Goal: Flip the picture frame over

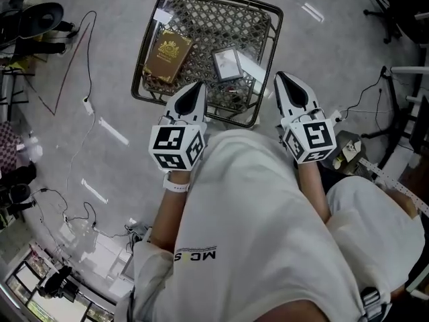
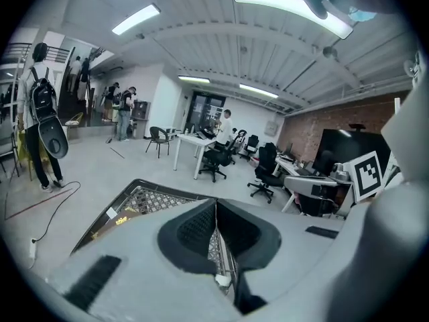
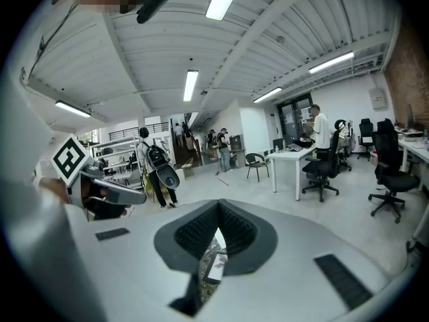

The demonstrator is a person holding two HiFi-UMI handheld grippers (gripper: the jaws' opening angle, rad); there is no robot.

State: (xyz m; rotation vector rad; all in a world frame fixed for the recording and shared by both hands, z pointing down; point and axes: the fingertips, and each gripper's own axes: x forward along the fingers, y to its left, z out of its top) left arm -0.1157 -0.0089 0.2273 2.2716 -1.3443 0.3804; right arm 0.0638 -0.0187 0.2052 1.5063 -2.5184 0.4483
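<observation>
A small grey picture frame (image 1: 227, 64) lies flat in a dark woven-wire tray (image 1: 267, 20) on the floor in front of me. Beside it on the left lies a brown box with gold print (image 1: 167, 59). My left gripper (image 1: 196, 86) hangs over the tray's near edge, jaws shut with nothing between them. My right gripper (image 1: 281, 78) is level with it by the tray's near right corner, also shut and empty. In the left gripper view the shut gripper (image 2: 216, 203) points over the tray (image 2: 144, 196). The right gripper (image 3: 218, 208) points out into the room.
A white label (image 1: 161, 13) sits at the tray's far left corner. Cables (image 1: 86, 79) trail over the grey floor at the left, and a power strip (image 1: 338, 116) lies at the right. Office chairs (image 2: 213, 161), desks and standing people (image 3: 155, 163) are farther off.
</observation>
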